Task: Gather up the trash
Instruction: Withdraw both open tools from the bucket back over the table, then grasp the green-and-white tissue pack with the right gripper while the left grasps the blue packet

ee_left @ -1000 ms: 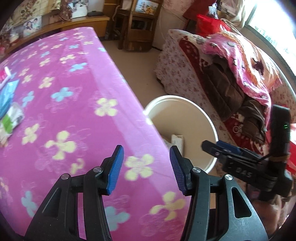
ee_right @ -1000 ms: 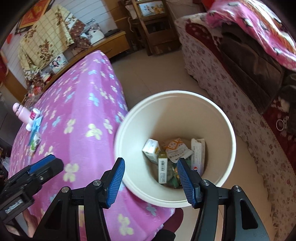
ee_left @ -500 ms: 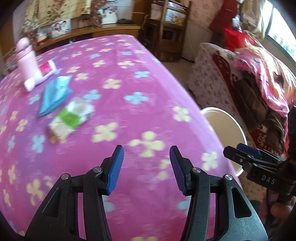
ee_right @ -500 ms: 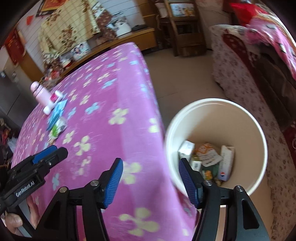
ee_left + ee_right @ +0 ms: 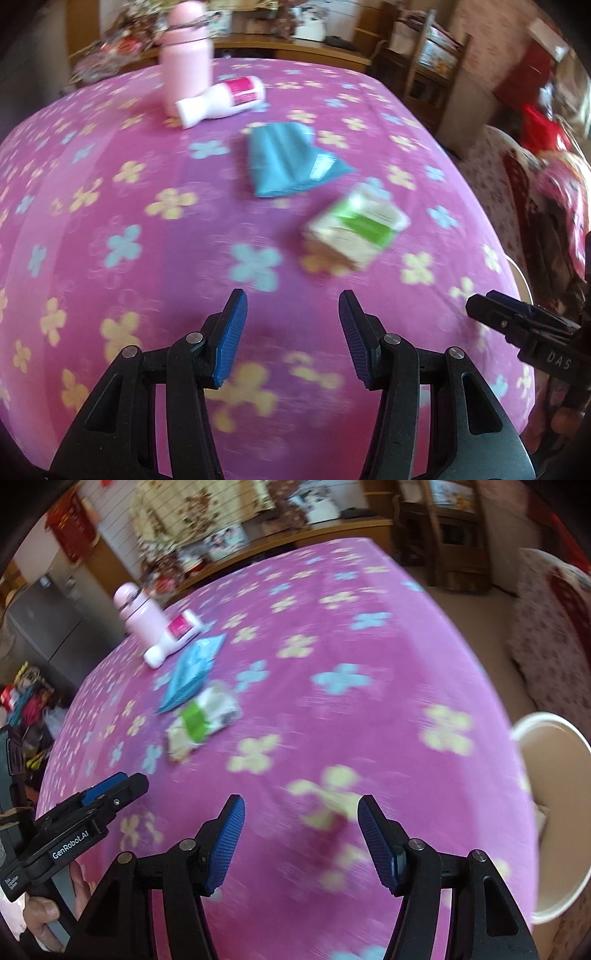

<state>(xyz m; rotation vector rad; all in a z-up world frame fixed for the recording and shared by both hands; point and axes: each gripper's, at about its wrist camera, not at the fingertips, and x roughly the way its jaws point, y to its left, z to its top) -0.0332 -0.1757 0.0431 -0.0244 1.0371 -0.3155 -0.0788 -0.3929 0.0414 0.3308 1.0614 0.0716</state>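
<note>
Both tongs, left and right, spread and empty, angled down over the pink floral tablecloth.

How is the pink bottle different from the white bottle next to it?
The pink bottle stands upright, while the white bottle lies on its side. The pink bottle is pink all over; the white bottle has a dark pink label. The pink bottle looks fatter and bigger, the white bottle slimmer with a narrow end. Both sit close together on the flowery pink cloth, at its far end.
</note>
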